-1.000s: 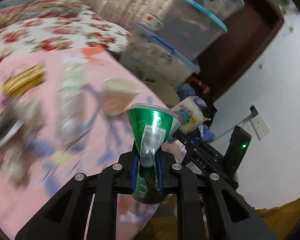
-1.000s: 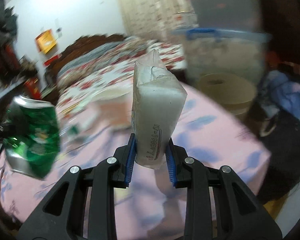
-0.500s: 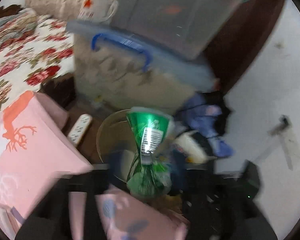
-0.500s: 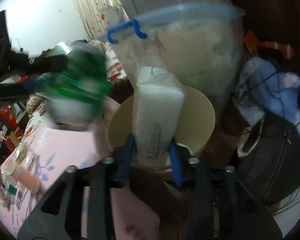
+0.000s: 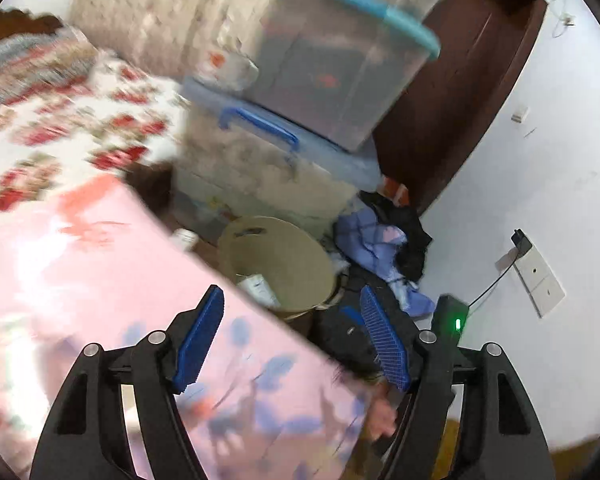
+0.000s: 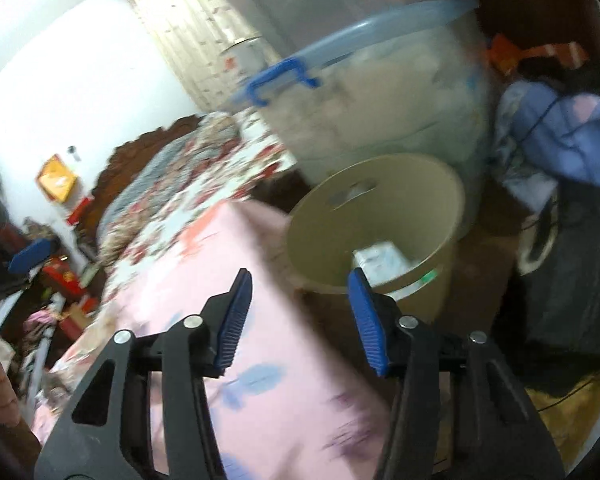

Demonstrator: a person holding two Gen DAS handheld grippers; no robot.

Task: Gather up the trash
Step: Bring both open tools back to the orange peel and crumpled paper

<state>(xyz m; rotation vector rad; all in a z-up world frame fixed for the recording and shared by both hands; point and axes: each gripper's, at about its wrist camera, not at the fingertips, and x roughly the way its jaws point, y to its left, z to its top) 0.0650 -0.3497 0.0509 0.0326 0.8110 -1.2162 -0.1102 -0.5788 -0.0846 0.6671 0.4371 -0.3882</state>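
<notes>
hovering above the corner of the pink desk (image 5: 100, 280), both grippers face the tan bin (image 5: 276, 260) on the floor just past the desk edge. going left to right in the left wrist view: a floral bed (image 5: 60, 120) lies far left, stacked clear boxes (image 5: 320, 100) stand behind the bin, and a heap of blue and black clothes (image 5: 380, 240) lies to the right of it by the wall.

the bin lies ahead of and below the jaws in both views, its round mouth open upward. trash already sits inside it: a pale carton (image 6: 380, 260) shows at the bottom, with a bit of green (image 6: 428, 278) beside it. in the right wrist view the bin looks closer and larger, so i judge the right hand nearer to it; the left looks at it from further back over the desk.

the left gripper (image 5: 292, 340) is released, jaws wide apart and just now closing a little, with nothing between the blue pads. the right gripper (image 6: 300, 320) is also released, jaws moderately apart and empty; its right pad overlaps the bin rim in the picture, but i cannot tell that it touches.

judging by this, both drops are done, and the coming move would be back over the desk for more trash. none is sharply visible on the pink cloth here, as the frames are blurred.
</notes>
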